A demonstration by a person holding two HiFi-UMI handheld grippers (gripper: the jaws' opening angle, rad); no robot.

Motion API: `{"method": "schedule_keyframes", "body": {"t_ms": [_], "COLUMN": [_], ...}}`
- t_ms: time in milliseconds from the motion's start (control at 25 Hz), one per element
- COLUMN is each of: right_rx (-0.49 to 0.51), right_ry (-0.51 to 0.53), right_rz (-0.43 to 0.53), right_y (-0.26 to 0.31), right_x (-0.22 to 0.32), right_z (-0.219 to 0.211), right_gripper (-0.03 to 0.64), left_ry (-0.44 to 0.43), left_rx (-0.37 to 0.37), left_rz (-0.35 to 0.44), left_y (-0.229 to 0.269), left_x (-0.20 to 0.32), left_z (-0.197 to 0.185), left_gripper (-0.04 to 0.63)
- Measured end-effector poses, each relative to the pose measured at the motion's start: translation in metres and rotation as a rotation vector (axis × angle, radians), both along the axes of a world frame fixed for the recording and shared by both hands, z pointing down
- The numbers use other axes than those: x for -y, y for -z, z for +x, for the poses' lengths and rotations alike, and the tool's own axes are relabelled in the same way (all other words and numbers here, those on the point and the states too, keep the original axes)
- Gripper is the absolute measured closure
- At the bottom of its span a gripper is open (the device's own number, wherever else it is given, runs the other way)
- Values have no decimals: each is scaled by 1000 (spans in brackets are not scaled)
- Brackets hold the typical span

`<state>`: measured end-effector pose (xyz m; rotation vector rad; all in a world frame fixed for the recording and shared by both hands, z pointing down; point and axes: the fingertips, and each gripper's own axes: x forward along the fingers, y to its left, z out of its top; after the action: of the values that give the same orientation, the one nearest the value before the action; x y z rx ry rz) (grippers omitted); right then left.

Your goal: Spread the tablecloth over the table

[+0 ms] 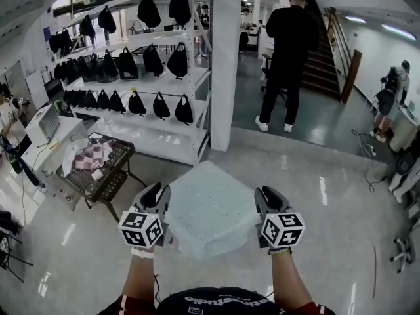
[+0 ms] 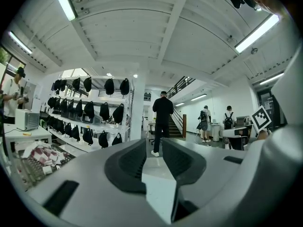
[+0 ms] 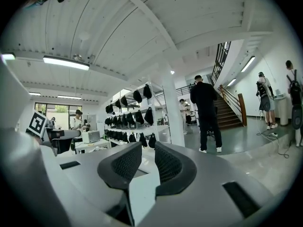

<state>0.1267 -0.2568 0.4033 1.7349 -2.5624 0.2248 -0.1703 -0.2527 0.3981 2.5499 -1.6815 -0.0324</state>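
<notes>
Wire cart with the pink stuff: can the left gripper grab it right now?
Probably not. The left gripper is shut on the tablecloth, and the wire cart stands apart, off to its left.

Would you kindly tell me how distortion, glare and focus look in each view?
Head view: fisheye bows the shelves and pillar; lights streak glare on the glossy floor; the cloth is sharp. Left gripper view: black corners, a blown-out strip light, ceiling beams bent. Right gripper view: the same round vignette, a bright strip light.
</notes>
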Motion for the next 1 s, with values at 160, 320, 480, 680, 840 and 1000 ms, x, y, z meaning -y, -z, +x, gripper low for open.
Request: {"method": "schedule_keyframes", "body": {"t_ms": [160, 320, 480, 680, 840, 1000], "right_rx": [-14, -33, -37, -32, -41, -48], "right_ry": [9, 2, -17, -25, -28, -23], "right_rz": [-4, -2, -7, 5, 16, 21], "right_y": [1, 3, 3, 8, 13, 15], "right_x": [-4, -6, -6, -9, -10, -10], "right_z": [-8, -14, -16, -21, -22, -27], "right_gripper": [517, 543, 558, 574, 581, 591], "left_ry": [-3, 2, 21, 32, 38, 47], "left_rx": [-20, -4, 26, 19, 9, 0], "left_rz": [-4, -10, -12, -8, 4, 3], "left_y": [1, 0, 1, 3, 7, 6], "left_x": [-3, -6, -8, -16, -20, -22], "left_z": [-2, -4, -9, -18, -22, -29], "left_gripper": [485, 517, 541, 570, 578, 578]}}
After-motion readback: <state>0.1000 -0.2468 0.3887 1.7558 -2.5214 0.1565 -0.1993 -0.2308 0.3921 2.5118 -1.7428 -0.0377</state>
